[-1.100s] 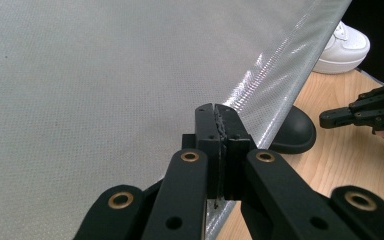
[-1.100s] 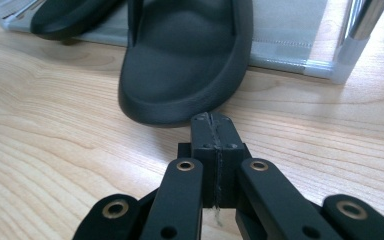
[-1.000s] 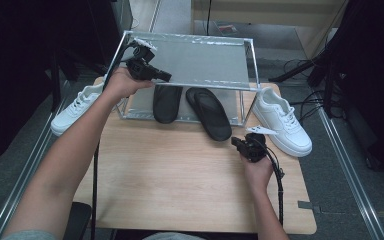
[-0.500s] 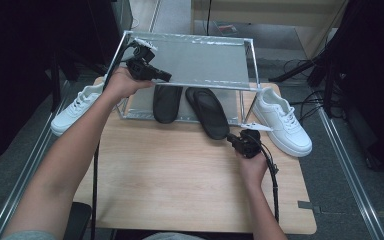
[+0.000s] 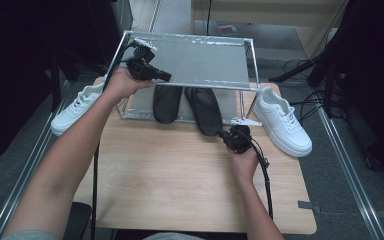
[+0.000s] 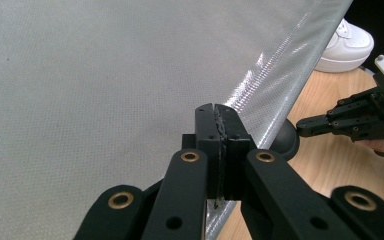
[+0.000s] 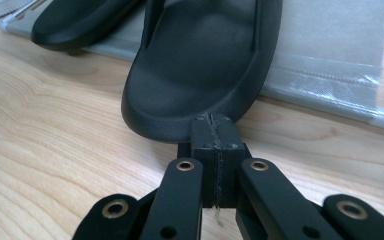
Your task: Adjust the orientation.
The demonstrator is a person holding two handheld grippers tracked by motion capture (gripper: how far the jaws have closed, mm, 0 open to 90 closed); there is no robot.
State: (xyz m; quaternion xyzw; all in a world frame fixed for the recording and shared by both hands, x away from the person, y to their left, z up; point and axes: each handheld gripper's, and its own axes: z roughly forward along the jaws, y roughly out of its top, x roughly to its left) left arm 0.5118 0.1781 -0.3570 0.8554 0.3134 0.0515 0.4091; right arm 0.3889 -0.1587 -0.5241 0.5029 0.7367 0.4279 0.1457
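Right gripper [image 7: 215, 125] closed at black slipper [image 7: 200, 65] heel, toe cut off

A wooden table [image 5: 170, 180] holds two white sneakers: one sneaker [image 5: 75, 111] lies at the table's left edge, the other sneaker [image 5: 282, 120] at its right edge. Black cables [image 5: 310, 100] trail on the floor beyond the table's right side.

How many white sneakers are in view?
2: one sneaker off the table's left edge beside the rack, the other sneaker on the table's right side. More may be hidden.
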